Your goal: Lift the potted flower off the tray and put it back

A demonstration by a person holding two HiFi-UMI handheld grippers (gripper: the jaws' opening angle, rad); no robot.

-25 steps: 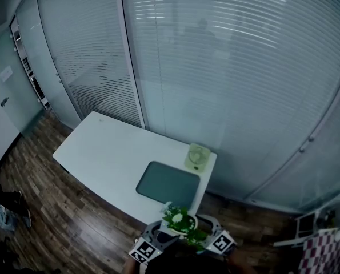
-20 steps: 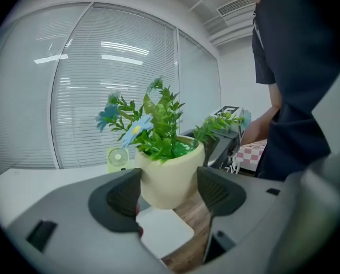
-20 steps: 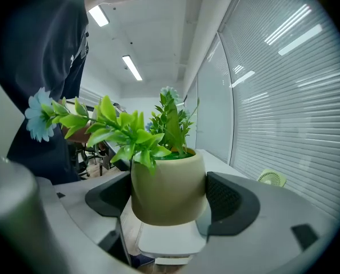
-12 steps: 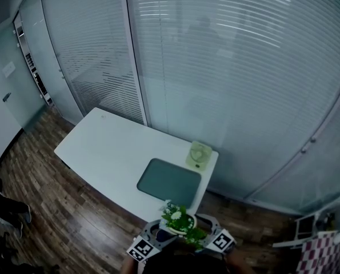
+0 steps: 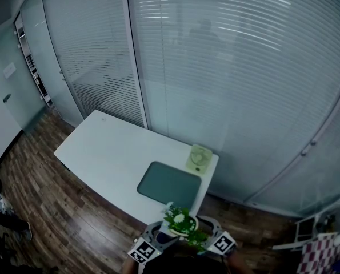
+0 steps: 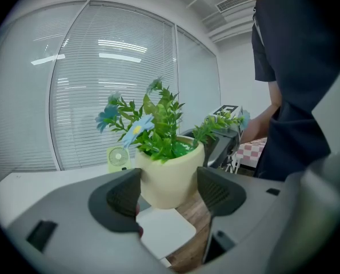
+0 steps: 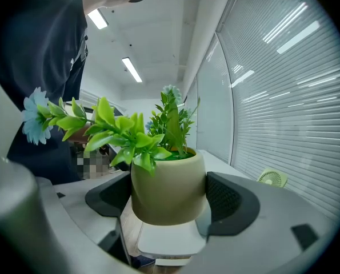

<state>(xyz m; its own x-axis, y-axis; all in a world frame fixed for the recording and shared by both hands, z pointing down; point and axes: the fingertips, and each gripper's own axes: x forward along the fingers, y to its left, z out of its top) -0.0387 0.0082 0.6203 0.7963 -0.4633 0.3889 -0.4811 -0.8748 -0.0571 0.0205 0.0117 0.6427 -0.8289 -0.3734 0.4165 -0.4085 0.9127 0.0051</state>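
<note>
The potted flower (image 5: 181, 221), a smooth cream-yellow round pot of green leaves with pale blue and white blooms, hangs in the air off the white counter (image 5: 107, 153). It is at 6 o'clock from the dark grey-green rounded tray (image 5: 168, 182) and close to the person. The left tongs (image 6: 170, 196) and the right tongs (image 7: 168, 201) meet it from opposite sides, each with its dark ribbed pads closed on the pot's belly. The pot looks stiff, light and rather slick, and it narrows toward its base, so the hold belongs on the wide wall under the rim, clear of the soft leaves. A small light-green fan (image 5: 198, 157) stands at 1 o'clock from the tray. No brand or lettering can be read, and the black-and-white square markers (image 5: 143, 250) carry no letters.
</note>
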